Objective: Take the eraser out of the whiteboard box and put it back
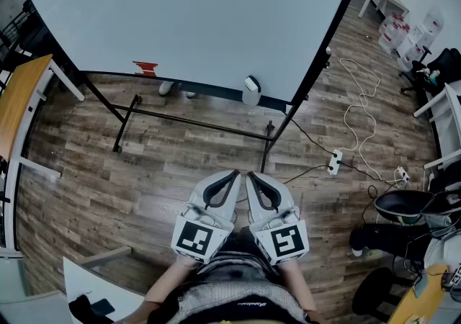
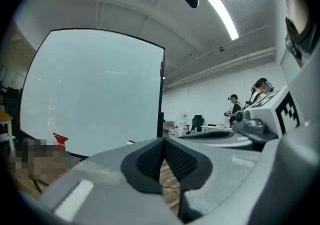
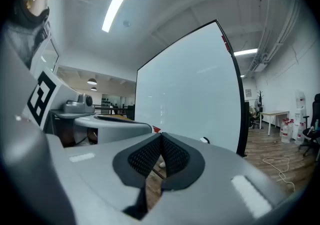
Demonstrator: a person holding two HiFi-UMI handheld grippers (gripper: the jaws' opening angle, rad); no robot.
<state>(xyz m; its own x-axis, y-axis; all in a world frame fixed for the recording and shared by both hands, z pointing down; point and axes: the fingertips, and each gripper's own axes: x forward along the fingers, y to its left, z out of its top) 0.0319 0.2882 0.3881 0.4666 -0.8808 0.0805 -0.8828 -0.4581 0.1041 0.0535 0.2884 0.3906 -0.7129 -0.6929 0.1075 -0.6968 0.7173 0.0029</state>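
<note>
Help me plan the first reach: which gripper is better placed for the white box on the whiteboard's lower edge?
Right, narrowly. Both are shut, side by side, well short of the board. The box sits almost straight ahead of the right gripper; the left gripper points a little to its left.

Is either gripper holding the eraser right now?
No: the left gripper and right gripper are both shut with nothing between their jaws, held short of the whiteboard.
</note>
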